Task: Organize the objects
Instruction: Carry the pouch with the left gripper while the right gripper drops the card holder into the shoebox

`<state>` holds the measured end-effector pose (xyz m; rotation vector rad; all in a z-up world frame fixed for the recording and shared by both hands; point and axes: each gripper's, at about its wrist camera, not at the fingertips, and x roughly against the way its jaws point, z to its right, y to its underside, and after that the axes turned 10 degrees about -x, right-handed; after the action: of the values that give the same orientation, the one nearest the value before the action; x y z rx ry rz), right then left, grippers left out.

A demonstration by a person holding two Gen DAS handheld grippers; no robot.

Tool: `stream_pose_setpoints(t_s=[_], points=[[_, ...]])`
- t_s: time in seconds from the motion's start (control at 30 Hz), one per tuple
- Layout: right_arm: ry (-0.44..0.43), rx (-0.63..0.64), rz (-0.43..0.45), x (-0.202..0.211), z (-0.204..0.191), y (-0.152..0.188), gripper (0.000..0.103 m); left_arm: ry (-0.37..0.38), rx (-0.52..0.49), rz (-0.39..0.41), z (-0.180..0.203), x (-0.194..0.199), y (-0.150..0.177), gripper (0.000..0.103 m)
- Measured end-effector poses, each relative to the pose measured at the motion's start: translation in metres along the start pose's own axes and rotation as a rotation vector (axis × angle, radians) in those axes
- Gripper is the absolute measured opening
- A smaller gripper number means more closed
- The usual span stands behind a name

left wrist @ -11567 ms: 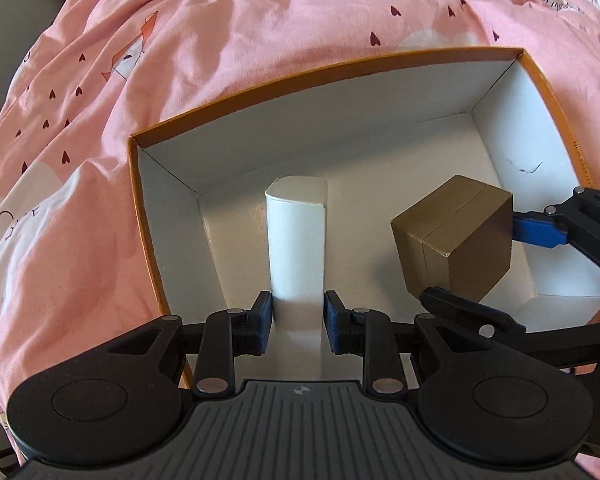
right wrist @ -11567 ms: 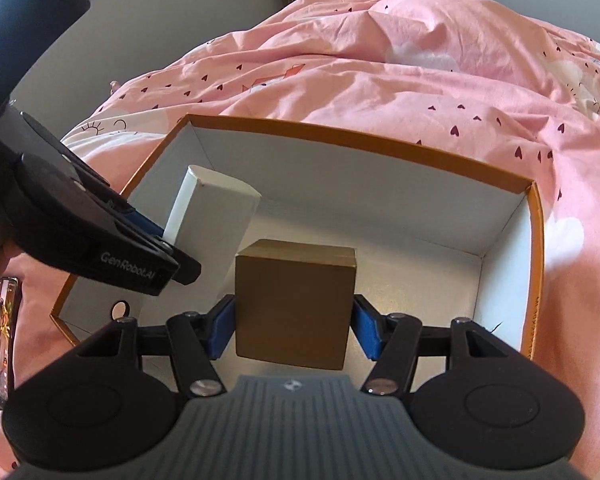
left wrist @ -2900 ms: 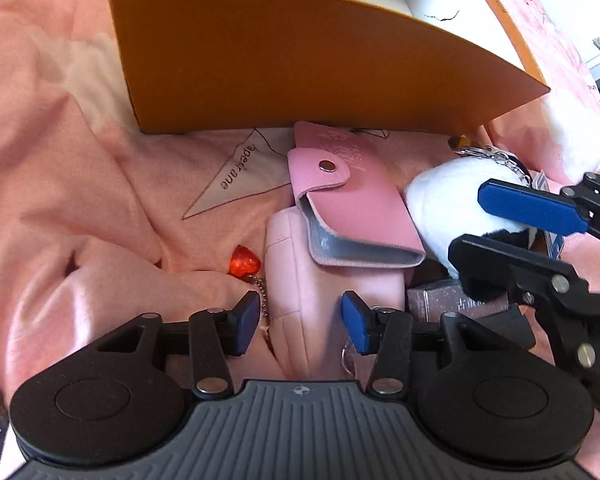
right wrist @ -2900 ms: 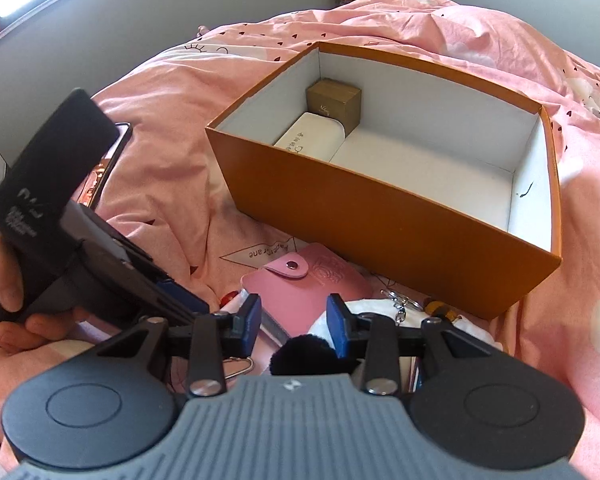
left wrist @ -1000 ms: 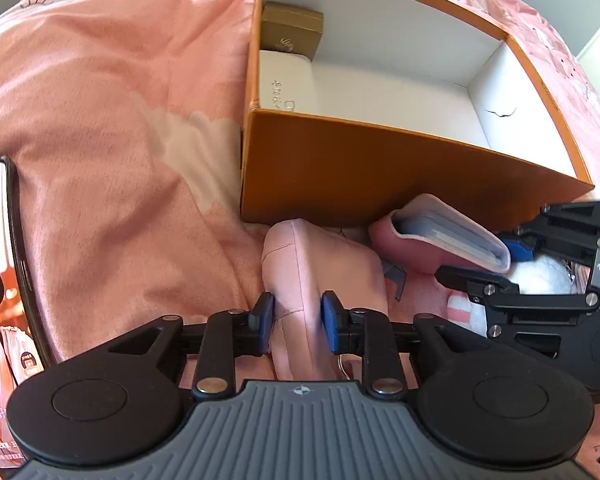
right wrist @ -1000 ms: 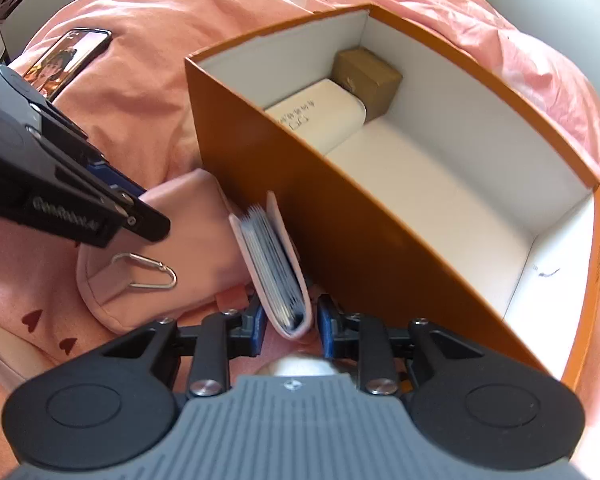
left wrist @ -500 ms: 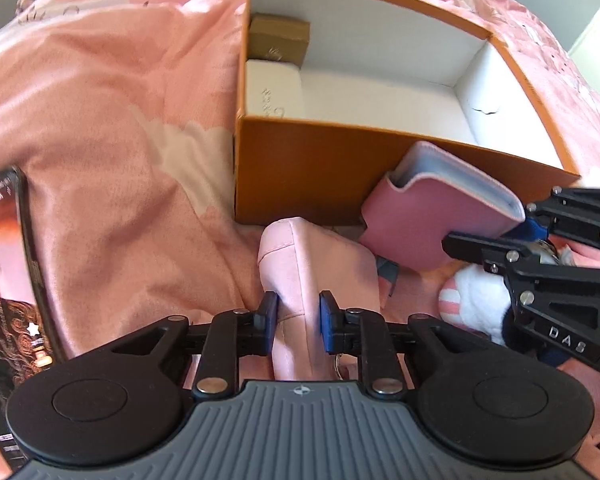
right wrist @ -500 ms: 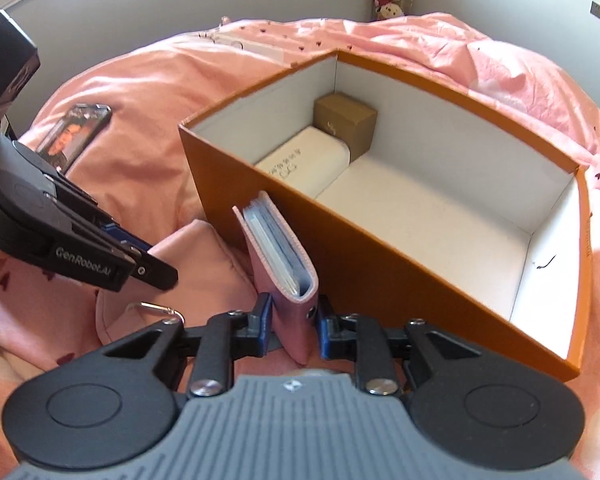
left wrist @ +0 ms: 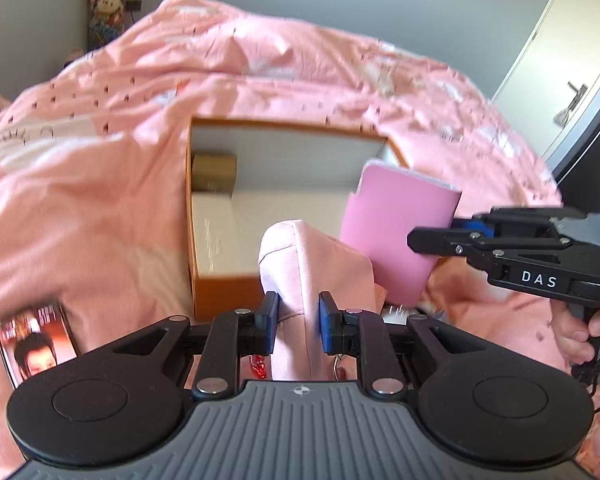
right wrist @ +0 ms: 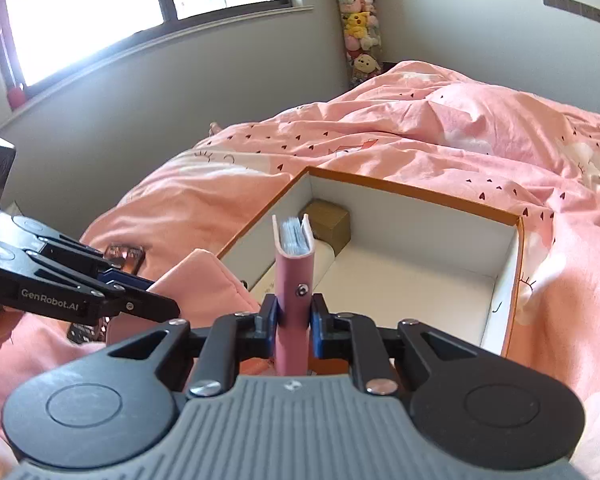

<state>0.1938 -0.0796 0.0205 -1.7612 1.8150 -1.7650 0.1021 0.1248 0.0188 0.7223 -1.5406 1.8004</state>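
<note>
A pink duvet is covering the bed, and an orange box is sitting open on it, holding a white case and a brown cube in its far corner. The left gripper is clamping a pale pink pouch above the box's near edge. The right gripper is pinching a pink card holder upright, cards showing at its top. A phone is lying on the duvet, its screen blurred, perhaps showing a face.
</note>
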Motion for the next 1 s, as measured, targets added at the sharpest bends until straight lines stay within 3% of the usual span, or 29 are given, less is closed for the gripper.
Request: stream_pose_setpoints(t_s=[0.2,0.43,0.73,1.0], points=[[-0.026,-0.145,0.018,-0.015,0.031,-0.037,0.018,-0.114,-0.010,0.082,-0.011,-0.017,-0.044,0.023],[0.022,-0.220,-0.139,-0.090,0.066,-0.062,0.018,-0.301,-0.103,0.064,-0.021,-0.068,-0.070,0.023],[-0.043,-0.374,-0.295,-0.189,0.110,-0.080,0.018,-0.334,-0.120,0.045,-0.031,-0.102,-0.077,0.023],[-0.074,-0.419,-0.347,-0.231,0.122,-0.091,0.019,-0.361,-0.150,0.020,-0.031,-0.125,-0.082,0.023]])
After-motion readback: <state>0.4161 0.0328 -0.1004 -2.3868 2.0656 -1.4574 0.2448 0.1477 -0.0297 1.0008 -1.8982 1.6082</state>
